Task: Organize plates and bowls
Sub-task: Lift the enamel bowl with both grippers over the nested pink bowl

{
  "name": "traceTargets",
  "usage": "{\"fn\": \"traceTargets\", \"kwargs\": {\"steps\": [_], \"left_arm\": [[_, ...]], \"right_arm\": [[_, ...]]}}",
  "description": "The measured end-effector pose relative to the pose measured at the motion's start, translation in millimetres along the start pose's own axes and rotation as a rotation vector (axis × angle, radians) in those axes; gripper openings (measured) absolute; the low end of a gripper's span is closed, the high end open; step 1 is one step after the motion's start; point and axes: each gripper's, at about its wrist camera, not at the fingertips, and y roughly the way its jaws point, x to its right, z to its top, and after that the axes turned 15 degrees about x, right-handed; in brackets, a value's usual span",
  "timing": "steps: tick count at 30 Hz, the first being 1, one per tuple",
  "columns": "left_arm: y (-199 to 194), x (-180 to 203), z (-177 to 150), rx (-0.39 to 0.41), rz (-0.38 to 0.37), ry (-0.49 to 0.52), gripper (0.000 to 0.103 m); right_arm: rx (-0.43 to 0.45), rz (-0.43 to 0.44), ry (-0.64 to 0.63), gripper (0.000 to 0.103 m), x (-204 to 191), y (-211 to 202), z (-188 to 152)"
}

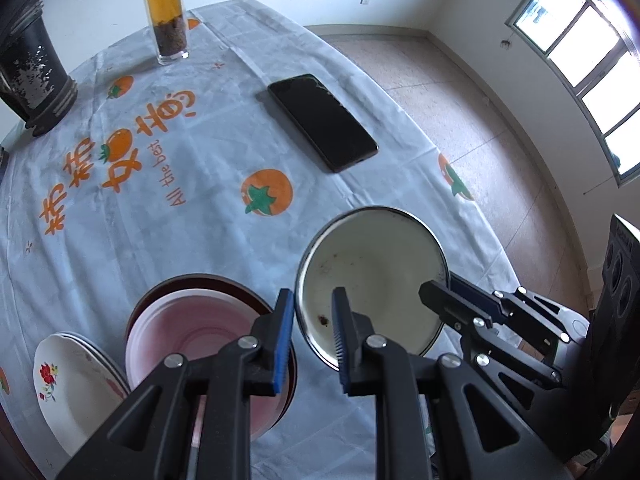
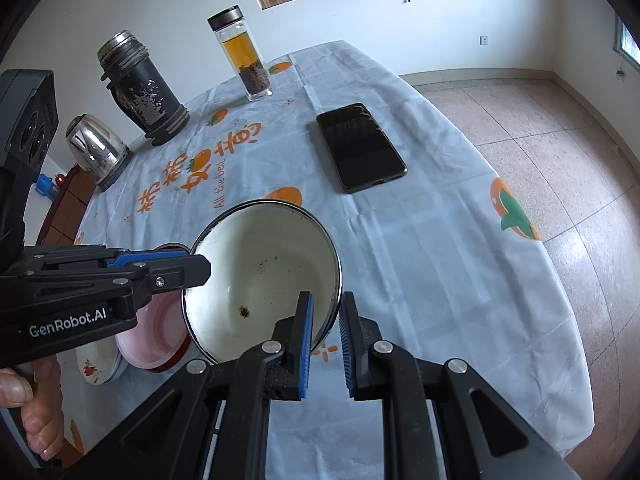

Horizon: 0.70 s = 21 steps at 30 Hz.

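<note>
Enamel bowl (image 1: 372,280) hangs clamped between both tongs, left tongs (image 1: 312,340) and right tongs (image 2: 326,344); pink bowl (image 1: 188,332) lies at nine o'clock, nearer the left hand.

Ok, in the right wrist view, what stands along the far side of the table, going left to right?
Steel kettle → black flask → glass tea bottle → phone.

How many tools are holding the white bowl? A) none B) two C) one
B, because the left tool pinches one side of the bowl's rim and the right tool pinches the other.
</note>
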Motion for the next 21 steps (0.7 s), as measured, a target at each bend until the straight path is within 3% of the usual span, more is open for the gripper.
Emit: {"fn": "traceTargets", "kwargs": {"steps": [21], "left_arm": [[-54, -46, -8, 0.084, 0.09, -0.134, 0.017]], "right_arm": [[0.03, 0.141, -0.124, 0.015, -58, -13, 24]]}}
